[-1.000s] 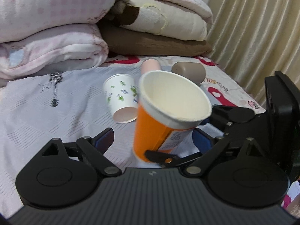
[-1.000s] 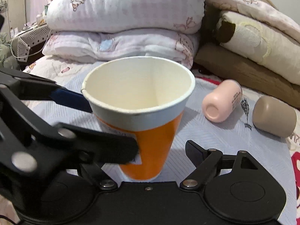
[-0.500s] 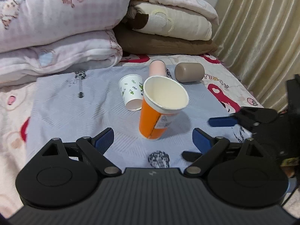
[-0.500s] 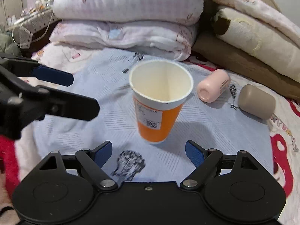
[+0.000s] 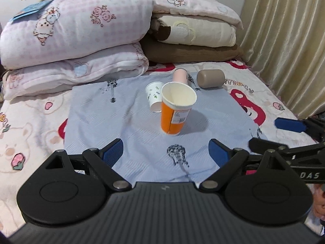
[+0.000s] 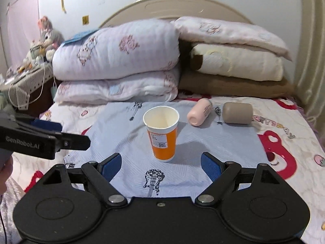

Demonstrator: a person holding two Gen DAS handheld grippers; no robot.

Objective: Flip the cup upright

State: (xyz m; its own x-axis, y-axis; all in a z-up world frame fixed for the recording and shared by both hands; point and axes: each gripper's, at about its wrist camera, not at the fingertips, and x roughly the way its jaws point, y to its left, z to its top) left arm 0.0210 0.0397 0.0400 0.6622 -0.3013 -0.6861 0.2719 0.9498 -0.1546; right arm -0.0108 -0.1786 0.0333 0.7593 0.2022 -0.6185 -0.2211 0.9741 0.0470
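An orange paper cup (image 5: 174,109) stands upright, mouth up, on the blue-grey cloth (image 5: 101,122); it also shows in the right wrist view (image 6: 162,134). My left gripper (image 5: 165,152) is open and empty, well back from the cup. My right gripper (image 6: 161,162) is open and empty, also back from the cup. The right gripper's blue fingertips (image 5: 288,124) show at the right edge of the left wrist view. The left gripper's body (image 6: 40,140) shows at the left of the right wrist view.
A white cup with green print (image 5: 154,97) lies on its side behind the orange cup. A pink cup (image 6: 199,111) and a brown cup (image 6: 236,112) lie on their sides farther back. Folded quilts (image 5: 77,40) are stacked at the bed's head. A curtain (image 5: 284,40) hangs at right.
Both grippers have let go of the orange cup and pulled back from it. The cup now stands alone on the cloth and looks smaller in both views.
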